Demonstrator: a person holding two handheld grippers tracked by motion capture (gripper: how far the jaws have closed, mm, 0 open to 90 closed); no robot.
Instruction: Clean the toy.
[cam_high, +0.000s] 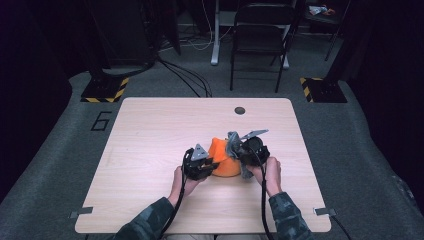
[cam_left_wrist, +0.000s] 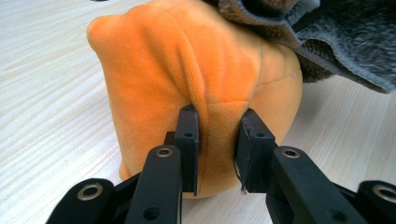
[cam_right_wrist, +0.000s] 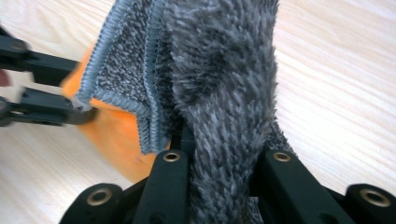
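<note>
— Where's the cloth (cam_right_wrist: 219, 88)?

— Pinched in my right claw (cam_right_wrist: 219, 154), draped over the top of the plush (cam_left_wrist: 196, 88) at mid-table (cam_high: 150, 130), its folds running up away from the jaws.

— And your left (cam_left_wrist: 217, 144)?

— Narrow, squeezing a ridge low on the plush's near side. The plush stands upright, just left of the cloth.

The orange plush toy (cam_left_wrist: 187, 70) has a short, velvety pile, soft and matt. The grey cloth (cam_right_wrist: 224, 79) is shaggy microfibre with a stitched hem. The desk (cam_high: 150, 130) looks like pale wood-grain laminate, smooth. Black fingers (cam_left_wrist: 188, 140) look like matt hard plastic with brass-coloured rivets.
</note>
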